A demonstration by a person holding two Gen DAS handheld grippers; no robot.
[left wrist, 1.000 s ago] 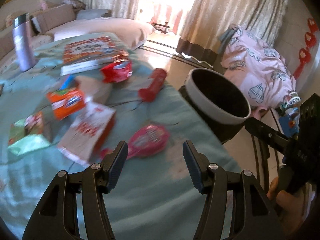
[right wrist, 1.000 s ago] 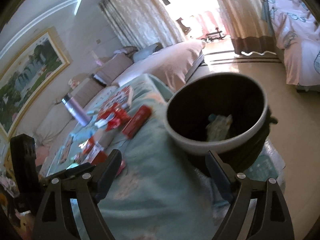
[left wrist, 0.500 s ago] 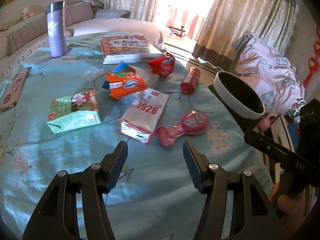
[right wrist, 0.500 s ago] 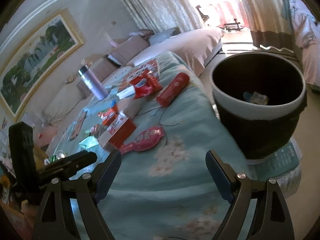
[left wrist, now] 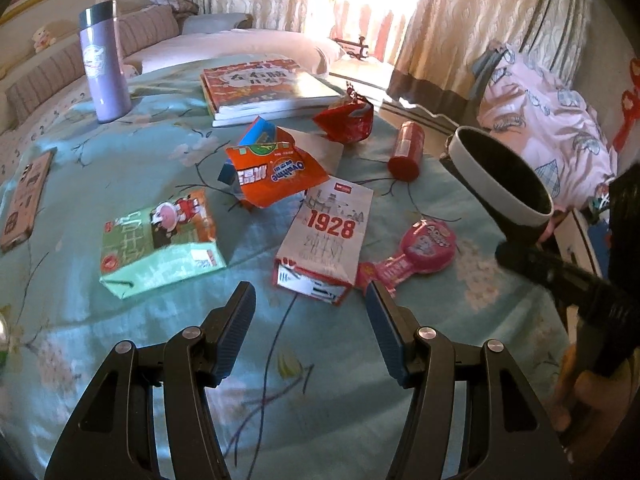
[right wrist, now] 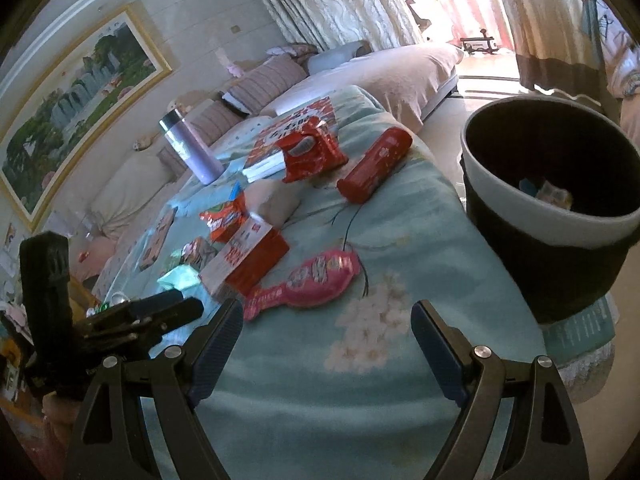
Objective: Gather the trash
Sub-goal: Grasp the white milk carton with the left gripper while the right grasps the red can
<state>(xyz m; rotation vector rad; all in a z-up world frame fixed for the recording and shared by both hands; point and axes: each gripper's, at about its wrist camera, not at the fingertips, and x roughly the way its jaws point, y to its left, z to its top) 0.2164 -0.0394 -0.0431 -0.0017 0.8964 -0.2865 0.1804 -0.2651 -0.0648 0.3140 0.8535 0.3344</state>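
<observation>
A: Both pairs of fingers parted, nothing between: left gripper (left wrist: pixel 310 312) moderately apart, right gripper (right wrist: pixel 326 334) wide. Trash scattered across the teal bedspread (left wrist: pixel 120 184), with the bin (right wrist: pixel 552 216) off the right edge.

B: Nearest pieces?

A: White "1928" carton (left wrist: pixel 326 240) just beyond the left gripper, pink lollipop-shaped packet (right wrist: pixel 308 278) beside it to the right, just ahead of the right gripper's left finger.

B: Handling?

A: Carton probably light and hollow, likely to crush if pinched hard; best taken across the narrow near end. Pink packet thin and glossy, likely slippery; best pinched at the narrow stem. Orange wrapper (left wrist: pixel 276 174) and red wrapper (left wrist: pixel 346 118) farther off, crumpled foil, soft, graspable at any raised fold. Red tube (left wrist: pixel 406 152) far right, rigid, liable to roll. Green carton (left wrist: pixel 160 246) left, boxy and light by the look of it.

B: Anything in the way?

A: Books (left wrist: pixel 264 88), purple flask (left wrist: pixel 104 60) and phone (left wrist: pixel 26 196) toward the far and left sides, not trash by appearance. Bin path open; soft bedspread likely to sag under a press.
</observation>
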